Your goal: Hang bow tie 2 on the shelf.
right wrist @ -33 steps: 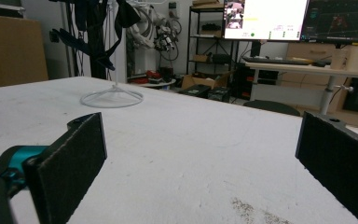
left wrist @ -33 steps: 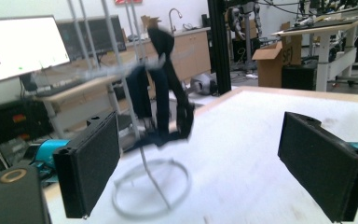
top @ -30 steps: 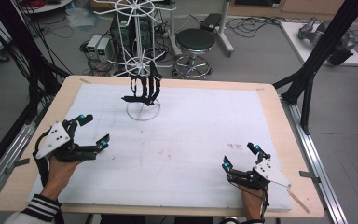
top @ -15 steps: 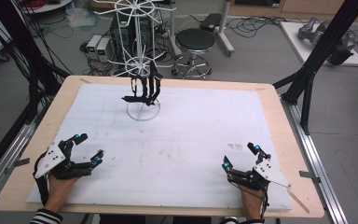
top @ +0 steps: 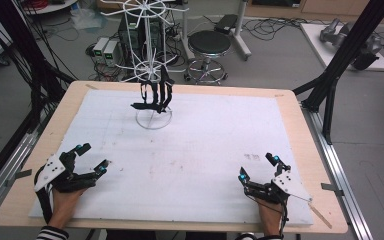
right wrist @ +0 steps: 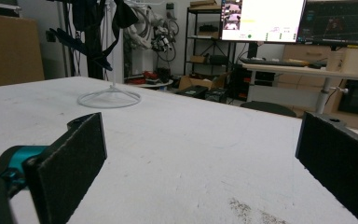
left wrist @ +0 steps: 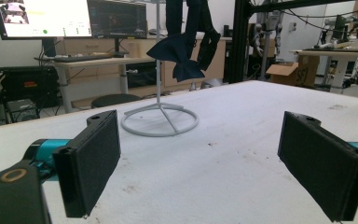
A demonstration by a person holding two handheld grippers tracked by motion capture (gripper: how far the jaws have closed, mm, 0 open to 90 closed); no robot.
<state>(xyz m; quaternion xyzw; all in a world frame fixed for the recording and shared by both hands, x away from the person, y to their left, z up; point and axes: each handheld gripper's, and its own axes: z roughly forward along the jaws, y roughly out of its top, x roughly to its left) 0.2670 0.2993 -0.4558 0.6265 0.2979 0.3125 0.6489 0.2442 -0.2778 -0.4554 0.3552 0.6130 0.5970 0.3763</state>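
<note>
A white wire rack (top: 152, 65) stands on a ring base (left wrist: 160, 123) at the far side of the white table top (top: 200, 150). Dark cloth pieces (top: 154, 96) hang from its lower arms (left wrist: 186, 42) (right wrist: 93, 28). My left gripper (top: 94, 159) rests low at the front left corner, open, with nothing between its pads (left wrist: 91, 163). My right gripper (top: 257, 169) sits at the front right, open too and holding nothing; its pads (right wrist: 72, 165) point toward the rack (right wrist: 109, 95).
The table's wooden rim (top: 25, 195) frames the white sheet. Black frame struts (top: 340, 60) rise at the right and left. A stool (top: 208, 47), cables and boxes lie on the floor behind. Monitors (left wrist: 70, 17) stand on desks beyond.
My left gripper has drawn back toward the front left corner and dropped lower over the table. The right gripper has stayed put.
</note>
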